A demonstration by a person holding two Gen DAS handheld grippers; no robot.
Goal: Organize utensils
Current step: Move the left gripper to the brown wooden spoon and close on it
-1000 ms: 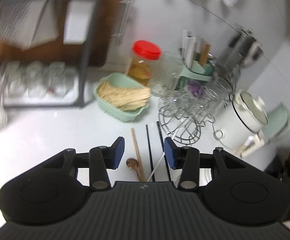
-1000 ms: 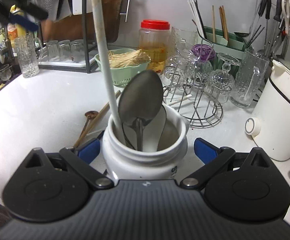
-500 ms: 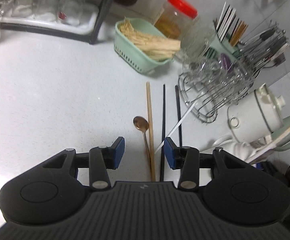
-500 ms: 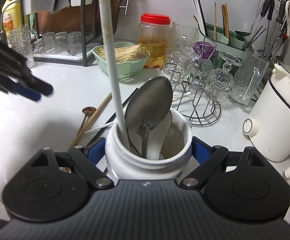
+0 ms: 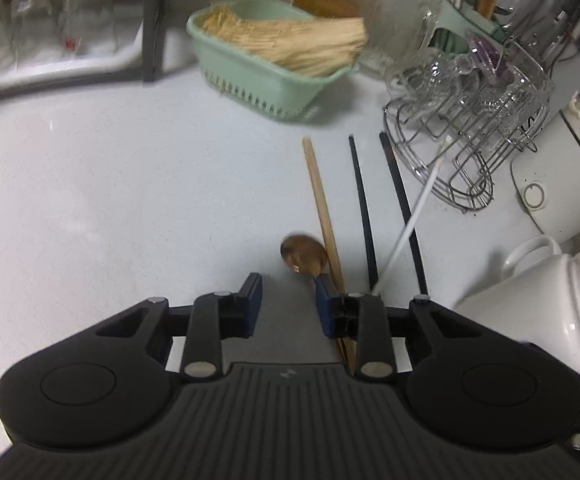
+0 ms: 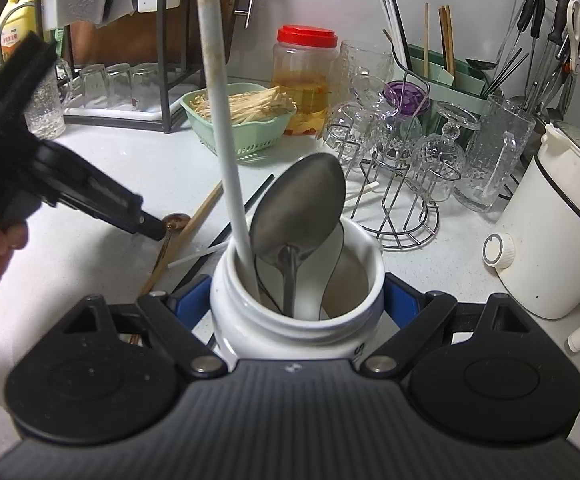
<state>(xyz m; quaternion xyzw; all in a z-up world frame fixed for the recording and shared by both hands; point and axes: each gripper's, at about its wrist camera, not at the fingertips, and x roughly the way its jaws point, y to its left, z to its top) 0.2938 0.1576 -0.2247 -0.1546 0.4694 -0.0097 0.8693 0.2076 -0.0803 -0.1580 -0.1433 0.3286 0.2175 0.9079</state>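
Spoon beside chopstick, bare counter leftward

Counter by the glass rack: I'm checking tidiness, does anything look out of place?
Yes. A small brown spoon, a wooden chopstick, two black chopsticks and a white stick lie loose on the counter, while other utensils stand in the white jar.
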